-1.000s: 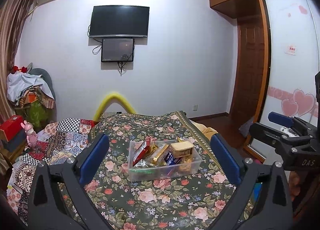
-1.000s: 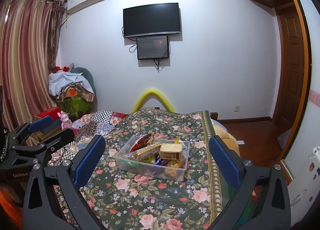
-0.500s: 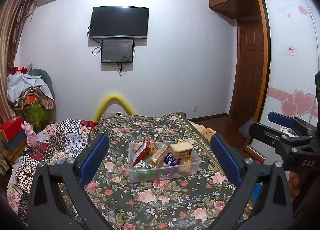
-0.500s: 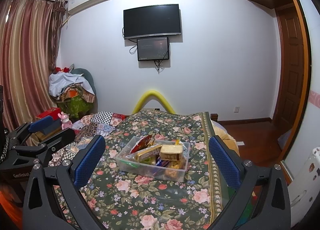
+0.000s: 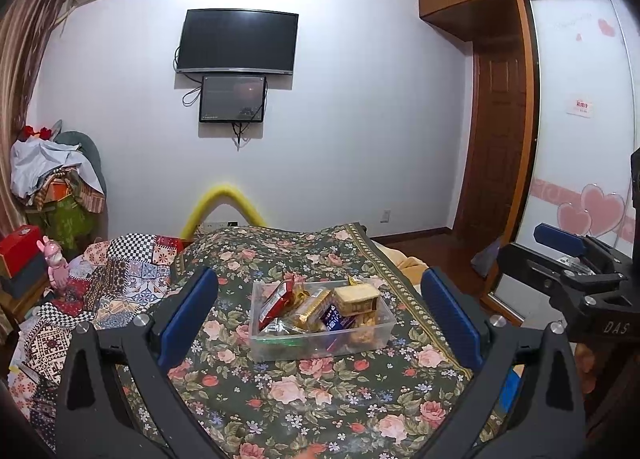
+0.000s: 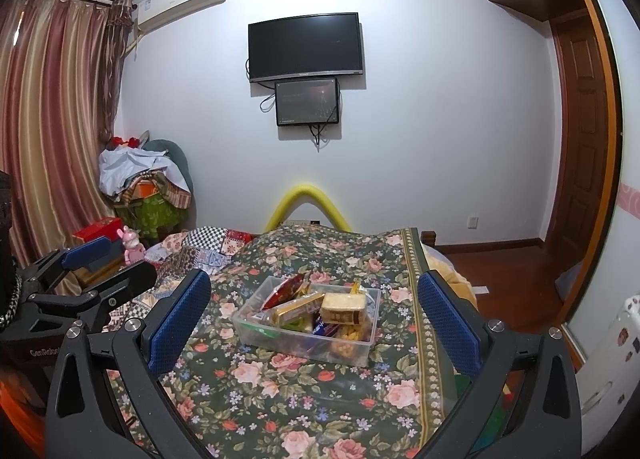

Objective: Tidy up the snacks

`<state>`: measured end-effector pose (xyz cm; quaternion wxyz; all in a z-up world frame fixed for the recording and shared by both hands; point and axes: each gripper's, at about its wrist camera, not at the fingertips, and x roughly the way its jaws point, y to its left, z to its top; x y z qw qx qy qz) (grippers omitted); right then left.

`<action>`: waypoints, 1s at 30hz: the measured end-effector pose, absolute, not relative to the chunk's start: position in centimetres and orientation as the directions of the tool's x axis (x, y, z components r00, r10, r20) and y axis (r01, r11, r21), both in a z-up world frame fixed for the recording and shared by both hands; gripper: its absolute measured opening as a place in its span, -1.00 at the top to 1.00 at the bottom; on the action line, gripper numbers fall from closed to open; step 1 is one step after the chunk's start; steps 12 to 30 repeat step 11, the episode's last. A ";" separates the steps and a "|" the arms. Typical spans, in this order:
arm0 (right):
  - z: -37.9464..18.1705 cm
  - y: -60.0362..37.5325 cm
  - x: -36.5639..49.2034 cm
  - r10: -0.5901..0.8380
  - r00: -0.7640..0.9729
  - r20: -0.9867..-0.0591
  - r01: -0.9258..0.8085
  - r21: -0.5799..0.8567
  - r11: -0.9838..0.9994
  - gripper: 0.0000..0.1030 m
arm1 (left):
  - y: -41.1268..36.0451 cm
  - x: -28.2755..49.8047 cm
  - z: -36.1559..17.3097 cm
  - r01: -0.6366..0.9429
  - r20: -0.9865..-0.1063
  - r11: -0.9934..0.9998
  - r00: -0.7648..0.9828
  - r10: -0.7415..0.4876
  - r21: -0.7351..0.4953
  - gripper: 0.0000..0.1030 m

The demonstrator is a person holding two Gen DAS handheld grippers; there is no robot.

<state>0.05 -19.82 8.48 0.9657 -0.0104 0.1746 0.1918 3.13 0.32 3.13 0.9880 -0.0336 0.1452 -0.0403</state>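
Snacks [image 5: 320, 309] in clear bin [image 5: 384, 333] on floral bedspread [image 5: 320, 391] (both jaws wide apart)

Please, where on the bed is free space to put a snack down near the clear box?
The floral cover lies bare between the clear box and both open grippers, left and right. Left of the box it is bare up to the patchwork quilt. Inside the box is crowded.

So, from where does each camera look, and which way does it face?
Left wrist: sits on the left claw, facing along the bed to the bin and TV; its open fingers show, and the right claw at the right edge.
Right wrist: sits on the right claw, facing likewise; its open fingers show, and the left claw at the left.
Shared: bin, bed, TV.
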 end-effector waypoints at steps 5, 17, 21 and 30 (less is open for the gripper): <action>8.5 -19.9 0.1 0.368 0.865 -0.343 -0.373 0.052 0.926 -1.00 | 0.2 3.1 3.1 0.080 -0.287 0.994 0.953 -0.099 -0.077 -1.00; 8.4 -19.9 0.2 0.369 0.863 -0.345 -0.372 0.058 0.926 -1.00 | 0.1 3.1 3.0 0.087 -0.288 0.994 0.952 -0.104 -0.070 -1.00; 8.4 -19.9 0.2 0.369 0.863 -0.345 -0.372 0.058 0.926 -1.00 | 0.1 3.1 3.0 0.087 -0.288 0.994 0.952 -0.104 -0.070 -1.00; 8.4 -19.9 0.2 0.369 0.863 -0.345 -0.372 0.058 0.926 -1.00 | 0.1 3.1 3.0 0.087 -0.288 0.994 0.952 -0.104 -0.070 -1.00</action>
